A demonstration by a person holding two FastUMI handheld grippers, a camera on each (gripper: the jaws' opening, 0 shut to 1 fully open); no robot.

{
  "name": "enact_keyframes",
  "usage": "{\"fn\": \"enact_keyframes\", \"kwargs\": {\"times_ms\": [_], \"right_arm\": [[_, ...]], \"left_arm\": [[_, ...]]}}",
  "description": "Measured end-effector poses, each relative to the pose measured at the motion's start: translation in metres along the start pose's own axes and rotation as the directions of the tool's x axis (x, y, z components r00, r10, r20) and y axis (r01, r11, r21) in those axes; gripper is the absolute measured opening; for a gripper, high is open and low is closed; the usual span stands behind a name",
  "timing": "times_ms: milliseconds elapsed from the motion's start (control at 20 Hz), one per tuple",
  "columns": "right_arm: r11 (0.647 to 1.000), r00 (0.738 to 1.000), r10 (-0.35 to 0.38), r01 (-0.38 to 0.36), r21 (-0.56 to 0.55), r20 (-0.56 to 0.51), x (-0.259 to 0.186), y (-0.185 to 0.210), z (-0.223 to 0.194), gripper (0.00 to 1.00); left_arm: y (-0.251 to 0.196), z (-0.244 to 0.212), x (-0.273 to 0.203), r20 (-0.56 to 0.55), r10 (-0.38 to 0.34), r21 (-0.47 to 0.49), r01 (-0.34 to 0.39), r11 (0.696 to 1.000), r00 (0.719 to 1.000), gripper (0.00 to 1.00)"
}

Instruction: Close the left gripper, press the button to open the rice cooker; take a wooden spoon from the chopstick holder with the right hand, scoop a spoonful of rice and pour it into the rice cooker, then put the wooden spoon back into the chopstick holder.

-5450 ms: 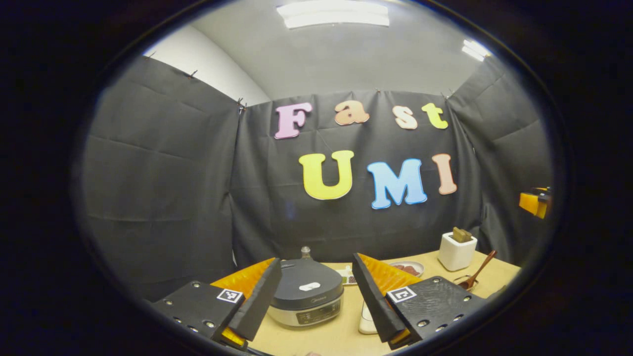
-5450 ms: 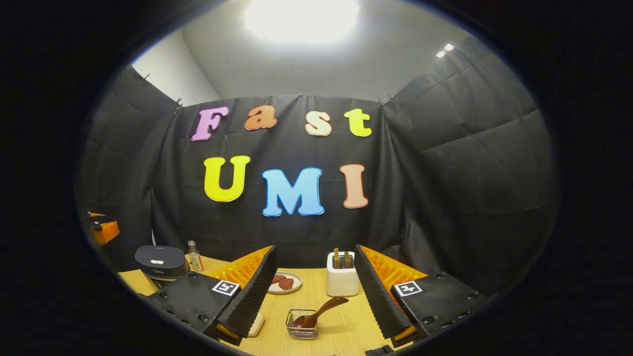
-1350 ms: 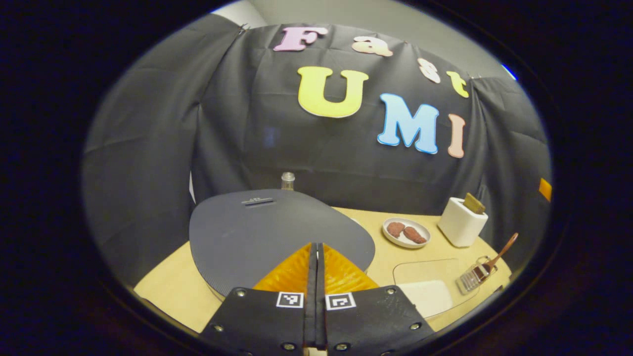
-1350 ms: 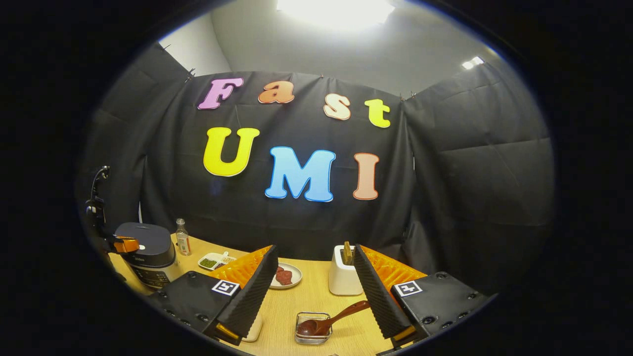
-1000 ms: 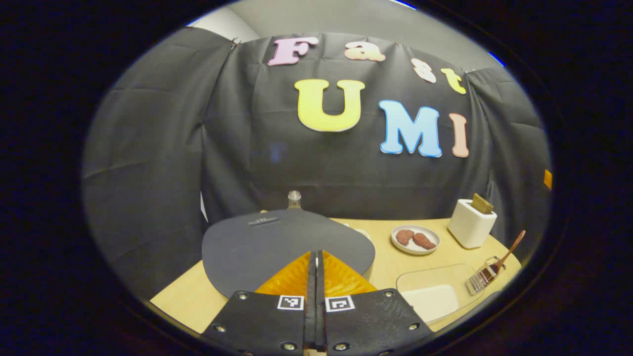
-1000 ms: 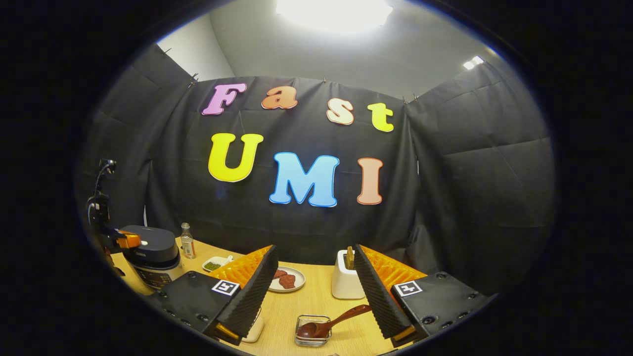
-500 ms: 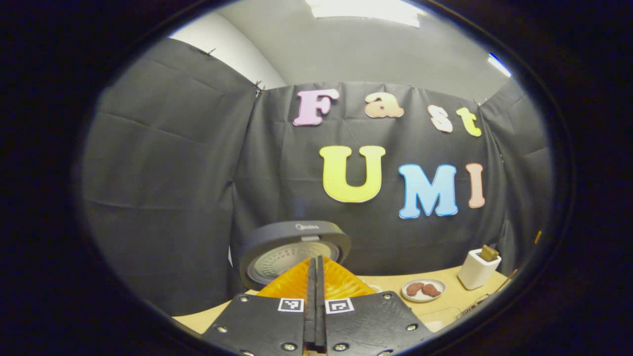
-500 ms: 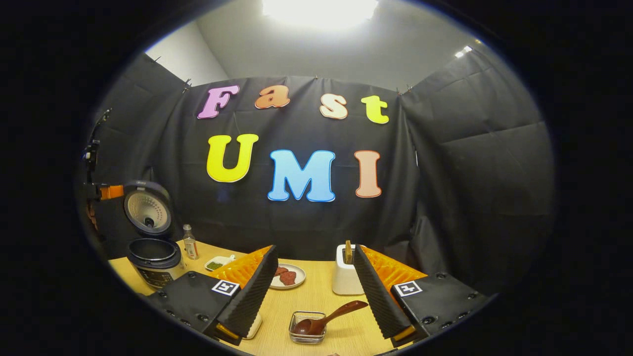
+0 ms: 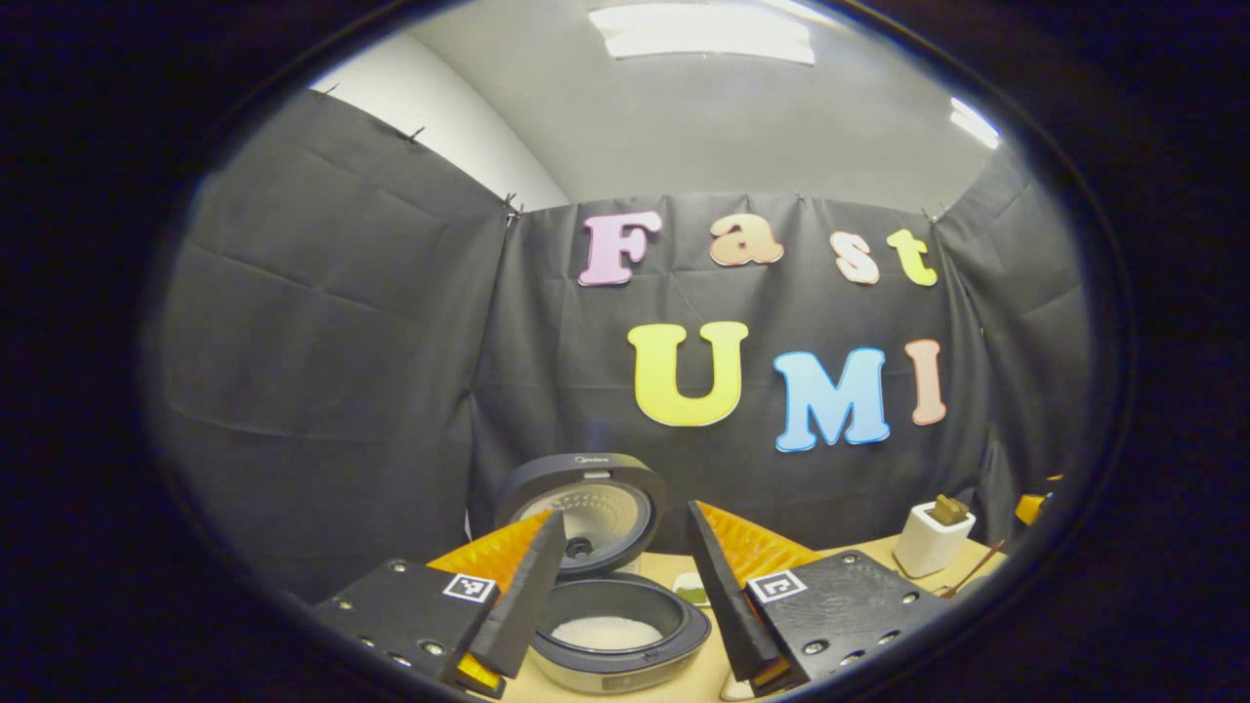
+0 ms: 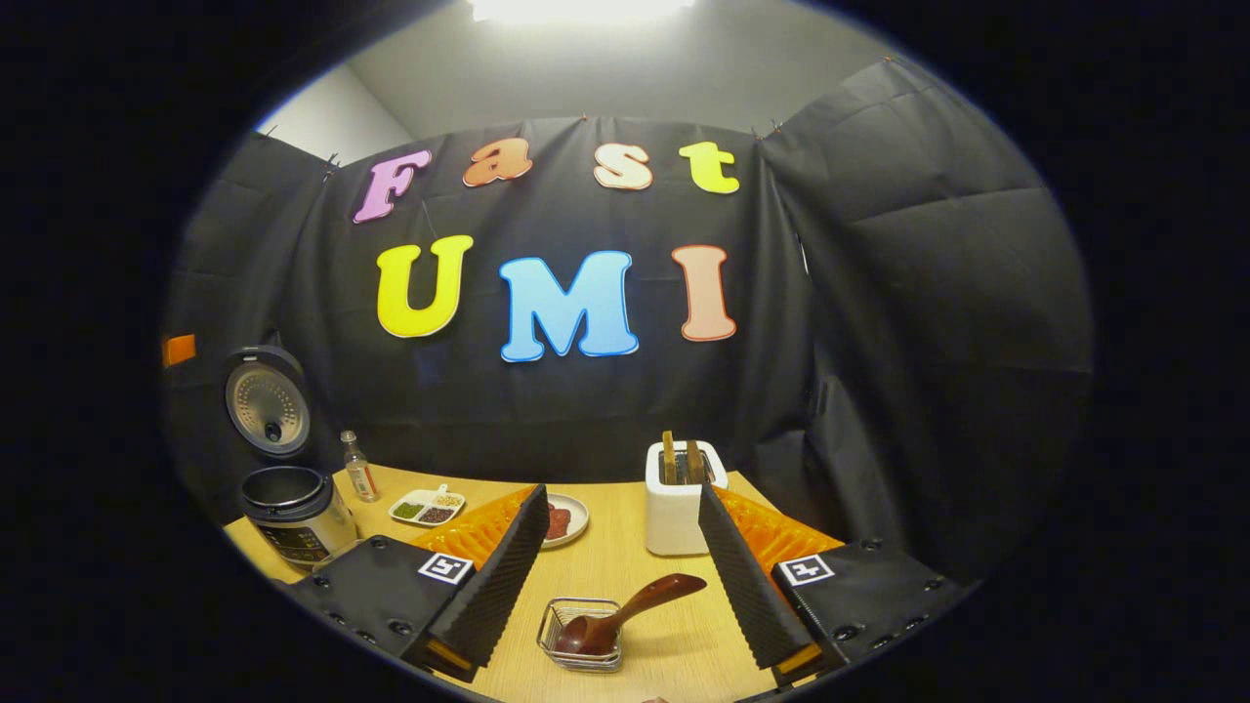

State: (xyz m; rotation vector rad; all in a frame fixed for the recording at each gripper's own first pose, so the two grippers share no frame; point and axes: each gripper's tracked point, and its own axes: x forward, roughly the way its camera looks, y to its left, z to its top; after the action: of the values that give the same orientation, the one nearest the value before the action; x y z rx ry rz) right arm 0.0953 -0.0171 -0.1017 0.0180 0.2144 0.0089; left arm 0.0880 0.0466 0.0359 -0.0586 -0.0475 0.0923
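Left gripper point(image 9: 625, 586) is held wide open, empty, above the rice cooker point(image 9: 625, 635), whose lid point(image 9: 583, 510) is raised. Right gripper point(image 10: 620, 576) is spread apart, gripping nothing, above the wooden spoon point(image 10: 625, 610) resting in a wire basket point(image 10: 578, 635); white chopstick holder point(image 10: 676, 508) stands behind.

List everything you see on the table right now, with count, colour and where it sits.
Dark grey round rice cooker: one, lid up, table's left end.
Small clear glass bottle: one, right of the cooker.
White divided dish: one, green and dark fillings, right of the bottle.
White round plate: one, reddish-brown pieces on it, mid-table.
White square holder: one, brown sticks inside, back centre.
Wire basket: one, silver, front centre.
Brown wooden spoon: one, bowl resting in the basket.
Left gripper: fingers open, above the cooker.
Right gripper: fingers open, above the spoon.
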Motion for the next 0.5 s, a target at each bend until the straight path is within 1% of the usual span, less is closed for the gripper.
{"fn": "enact_keyframes", "kwargs": {"times_ms": [150,200,400,450,500], "right_arm": [[0.999,0.998,-0.005,0.008,0.05,-0.067,0.017,-0.012,-0.025,0.97],[0.998,0.996,-0.008,0.014,0.066,-0.086,0.021,-0.016,-0.031,0.93],[0.99,0.984,-0.004,0.028,0.137,-0.175,0.037,-0.025,-0.062,0.98],[0.988,0.981,-0.007,0.036,0.15,-0.194,0.04,-0.028,-0.07,0.98],[0.986,0.977,-0.006,0.042,0.163,-0.213,0.044,-0.029,-0.076,0.92]], "left_arm": [[-0.001,0.005,-0.015,0.0,0.014,0.037,-0.014,0.999,1.0,0.78],[0.0,0.008,-0.02,0.002,0.02,0.045,-0.02,0.999,1.0,0.76],[0.005,0.013,-0.035,0.005,0.047,0.063,-0.047,0.997,0.999,0.76],[0.008,0.013,-0.039,0.006,0.056,0.072,-0.056,0.996,0.998,0.76],[0.011,0.014,-0.042,0.006,0.063,0.081,-0.063,0.995,0.998,0.76]]}}
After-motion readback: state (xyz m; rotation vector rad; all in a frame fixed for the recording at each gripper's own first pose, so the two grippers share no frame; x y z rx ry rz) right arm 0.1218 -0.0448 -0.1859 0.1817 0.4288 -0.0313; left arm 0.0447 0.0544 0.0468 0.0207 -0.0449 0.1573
